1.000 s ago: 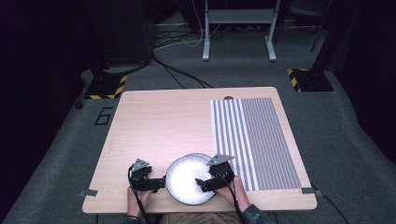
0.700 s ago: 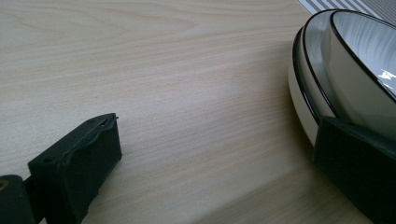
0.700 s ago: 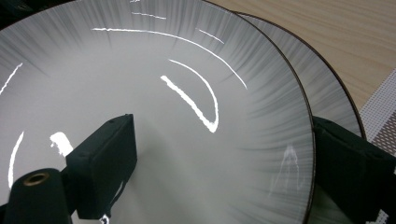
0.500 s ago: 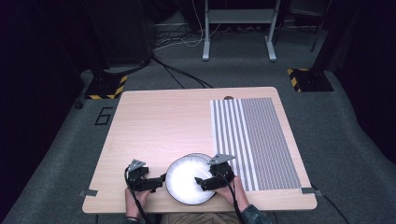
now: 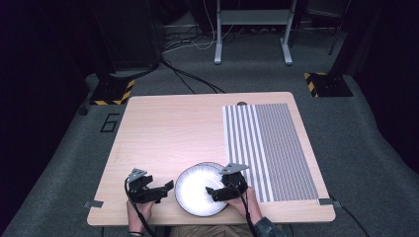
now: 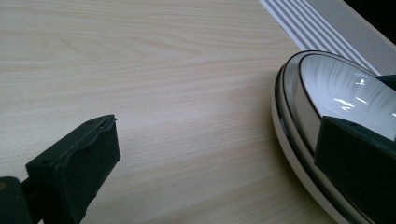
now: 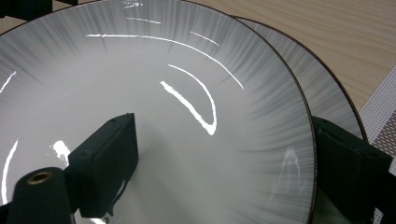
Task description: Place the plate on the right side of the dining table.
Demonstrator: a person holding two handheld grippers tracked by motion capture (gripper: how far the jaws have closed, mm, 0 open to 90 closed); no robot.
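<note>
Two white plates with grey streaked rims lie stacked at the table's near edge, the upper plate (image 5: 195, 190) (image 7: 187, 70) slightly nearer than the lower plate (image 5: 211, 165) (image 7: 322, 88). My right gripper (image 5: 211, 193) (image 7: 224, 126) reaches in from the right and stands open. One jaw is over the upper plate's inside, the other sits outside its rim above the lower plate, and neither pad presses. My left gripper (image 5: 167, 190) (image 6: 217, 135) is open just left of the stack (image 6: 299, 93), low over the bare wood, its right jaw beside the rims.
A grey and white striped placemat (image 5: 267, 148) (image 6: 327, 23) covers the right part of the light wooden table (image 5: 168, 133). Dark carpet, cables and stand legs lie beyond the far edge.
</note>
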